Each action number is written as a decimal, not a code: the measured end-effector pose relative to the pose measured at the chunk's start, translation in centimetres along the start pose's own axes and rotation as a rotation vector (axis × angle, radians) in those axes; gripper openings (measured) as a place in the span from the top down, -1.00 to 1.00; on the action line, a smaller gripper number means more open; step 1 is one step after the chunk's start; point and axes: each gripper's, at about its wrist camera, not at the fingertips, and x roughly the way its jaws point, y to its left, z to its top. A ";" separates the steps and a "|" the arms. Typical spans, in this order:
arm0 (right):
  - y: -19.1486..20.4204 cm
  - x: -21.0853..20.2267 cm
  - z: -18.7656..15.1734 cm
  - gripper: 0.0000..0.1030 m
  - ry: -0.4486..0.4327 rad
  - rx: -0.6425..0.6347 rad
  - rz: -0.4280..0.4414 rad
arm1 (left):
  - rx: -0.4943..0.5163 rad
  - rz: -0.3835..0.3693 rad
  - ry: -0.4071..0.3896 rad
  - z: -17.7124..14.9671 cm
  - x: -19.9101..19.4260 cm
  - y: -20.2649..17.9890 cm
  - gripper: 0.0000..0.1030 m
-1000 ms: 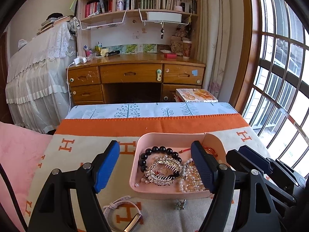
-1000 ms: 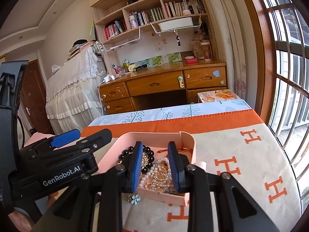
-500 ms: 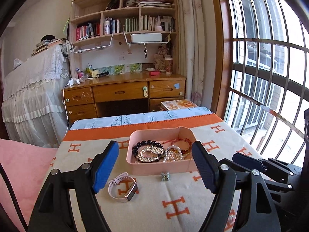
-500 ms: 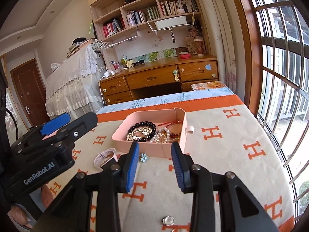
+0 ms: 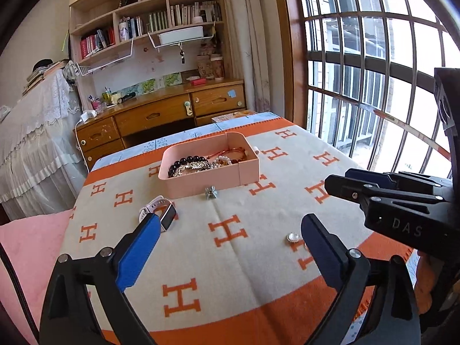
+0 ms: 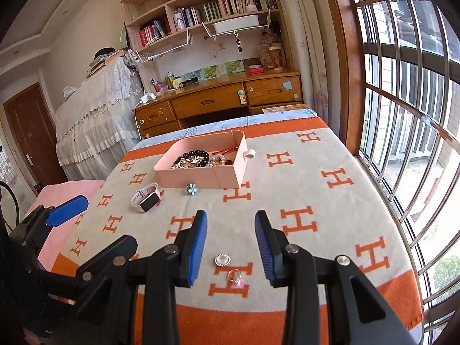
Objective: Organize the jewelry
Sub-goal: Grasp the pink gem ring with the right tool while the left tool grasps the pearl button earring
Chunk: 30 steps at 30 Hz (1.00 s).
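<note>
Both grippers are pulled back from the pink tray (image 6: 201,176) now, which shrinks from the bottom of both frames a second ago to mid-frame, so whatever went in is delivered and the hunt for the next piece is on. The left gripper (image 5: 230,238) has just been opening and its jaws stand spread wide with nothing between them; the right gripper (image 6: 230,235) is part-open and also empty, poised over the round silver brooch (image 6: 222,259) and the pink-stone ring (image 6: 235,277) low in its view. Inside the tray: a black bead bracelet (image 6: 195,153), pearls and a red cord heaped together. Still loose on the H-patterned blanket (image 6: 316,189): a white smartwatch (image 6: 145,198) at left-centre and a small flower brooch (image 6: 191,189) just before the tray's front wall.
</note>
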 end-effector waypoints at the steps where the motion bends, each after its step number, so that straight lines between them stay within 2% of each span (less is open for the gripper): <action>1: -0.2 -0.1 -0.3 0.32 0.008 0.002 -0.004 | 0.001 -0.001 0.011 -0.3 0.0 0.0 -0.89; 7: -1.9 0.3 -2.6 0.32 0.093 0.020 -0.037 | -0.050 0.015 0.106 -1.9 0.9 0.8 -0.89; 17: -2.8 3.0 -5.4 0.32 0.252 0.015 0.003 | -0.135 0.041 0.240 -3.4 3.6 3.3 -0.89; 24: -1.5 4.4 -5.7 0.32 0.275 -0.048 0.032 | -0.120 0.014 0.241 -3.7 4.1 3.1 -0.89; 30: 0.7 5.4 -5.7 0.32 0.261 -0.216 0.022 | -0.102 -0.002 0.244 -3.4 4.4 2.6 -0.89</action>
